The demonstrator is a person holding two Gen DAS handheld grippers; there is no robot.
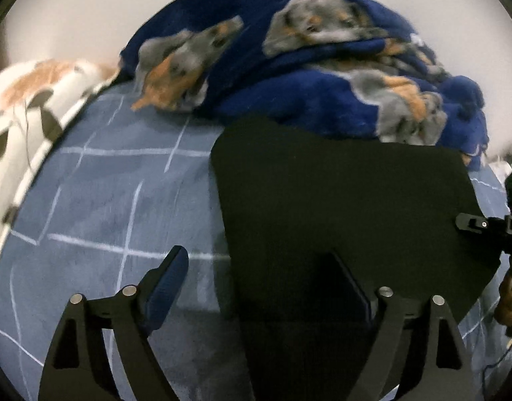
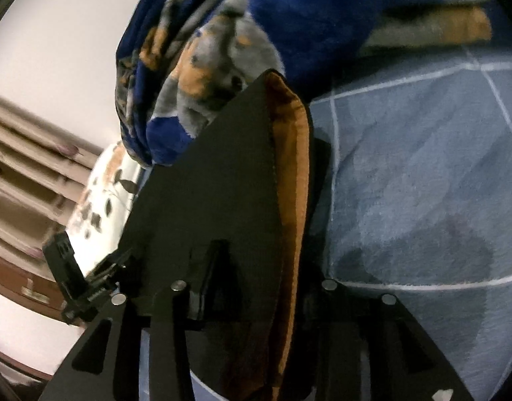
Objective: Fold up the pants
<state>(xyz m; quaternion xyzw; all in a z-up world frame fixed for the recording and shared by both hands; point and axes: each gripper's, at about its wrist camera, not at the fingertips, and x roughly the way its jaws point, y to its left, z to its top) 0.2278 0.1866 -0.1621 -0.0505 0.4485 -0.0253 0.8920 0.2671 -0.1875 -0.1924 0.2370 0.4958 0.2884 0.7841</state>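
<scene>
**Ana:** Two grippers are seen at the black pants, one at each side. A fold step is thought to be in hand, with the cloth lifted up off the bed.

**Ben:** How are the fingers set?

**Ana:** The left gripper is spread wide. One finger is out over the blue checked bed, and the other is dark against the pants, so a hold on the cloth is not shown. The right gripper is closed on the pants, with the cloth pinched between its fingers.

**Ben:** Where are the pants now?

**Ana:** They are held up over the middle of the bed, just in front of the blue dog blanket piled at the far edge. A spotted pillow is seen at the far left corner.

**Ben:** How do the pants look?

**Ana:** They are black and flat like a sheet. In the right wrist view, an orange lining is shown along one edge. The cloth looks soft and floppy.

**Ben:** What is called for next?

**Ana:** It is guessed that the free side should be caught by the left gripper. Then the cloth could be laid down flat, with the edges matched up. Care is needed so the blanket is not snagged.
</scene>
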